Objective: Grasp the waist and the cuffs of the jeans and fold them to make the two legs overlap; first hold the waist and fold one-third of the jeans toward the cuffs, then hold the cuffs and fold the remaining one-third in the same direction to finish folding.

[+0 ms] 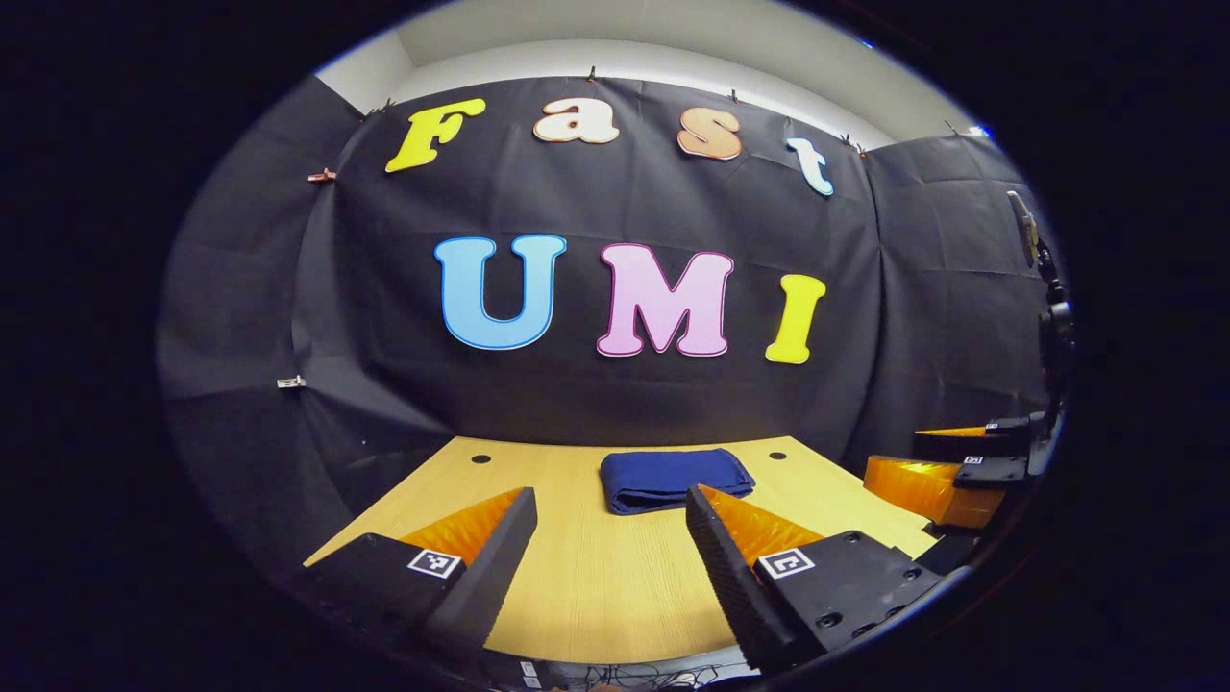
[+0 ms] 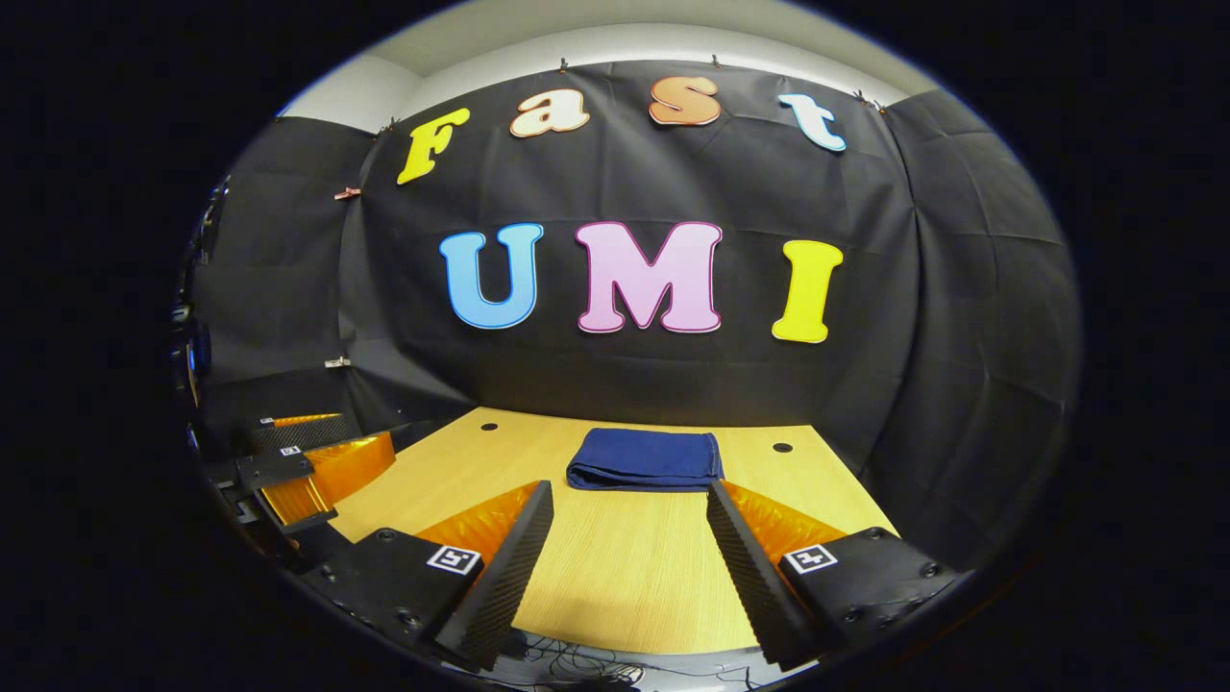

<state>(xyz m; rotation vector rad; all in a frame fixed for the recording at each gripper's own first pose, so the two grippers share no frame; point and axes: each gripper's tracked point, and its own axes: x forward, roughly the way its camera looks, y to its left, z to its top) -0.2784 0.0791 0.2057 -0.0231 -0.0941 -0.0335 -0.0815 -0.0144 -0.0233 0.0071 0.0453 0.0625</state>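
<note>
**Folded jeans at the far edge, both tongs released**

The jeans (image 1: 673, 479) are seen folded into a compact bundle, laid flat near the far edge of the counter (image 1: 596, 577), about midway between its two far corners. The left tongs (image 1: 610, 524) are held level above the near edge, spread wide and grasping nothing. The right tongs (image 2: 629, 519) are held alongside in the same low, forward-pointing pose, likewise released, well apart from the jeans (image 2: 644, 459).

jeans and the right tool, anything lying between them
Nothing: in the right gripper view only bare table lies between the open right tool and the folded jeans.
</note>
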